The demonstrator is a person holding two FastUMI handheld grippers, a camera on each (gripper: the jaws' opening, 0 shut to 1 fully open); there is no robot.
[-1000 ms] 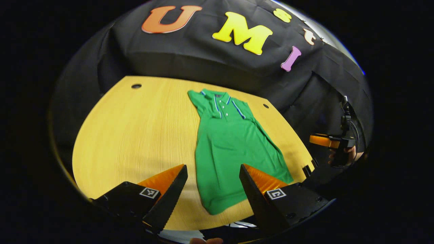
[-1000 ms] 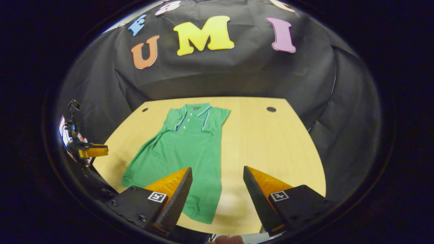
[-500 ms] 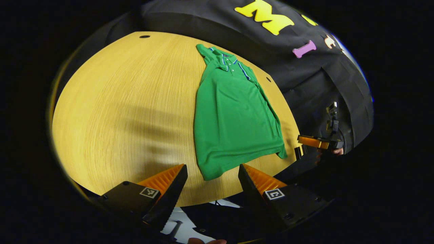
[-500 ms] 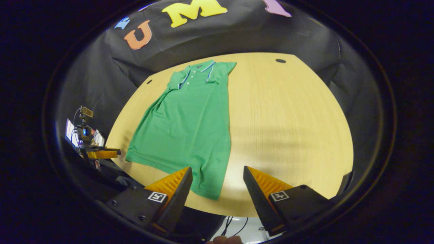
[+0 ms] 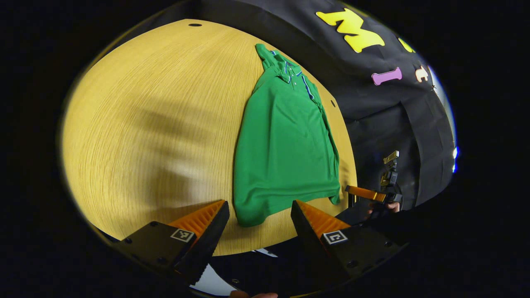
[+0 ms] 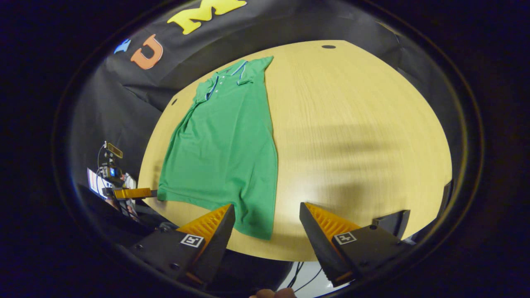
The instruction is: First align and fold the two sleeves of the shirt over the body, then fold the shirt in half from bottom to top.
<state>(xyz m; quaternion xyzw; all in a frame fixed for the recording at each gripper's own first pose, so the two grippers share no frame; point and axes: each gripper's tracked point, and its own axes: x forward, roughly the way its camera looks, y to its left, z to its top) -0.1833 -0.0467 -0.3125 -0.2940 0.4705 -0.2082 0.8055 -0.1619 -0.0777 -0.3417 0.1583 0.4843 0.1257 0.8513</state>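
Shirt (image 5: 285, 153) flat on table (image 5: 145, 124) — collar far end.

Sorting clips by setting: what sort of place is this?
Likely a recording booth, not a home: black cloth walls, one bare wooden table with a shirt, and a camera stand beside it.

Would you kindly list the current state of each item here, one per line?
Green polo shirt: flat on the wooden table, sleeves folded in, bottom not yet folded up.
Left tongs: open, holding nothing.
Right tongs: open, holding nothing.
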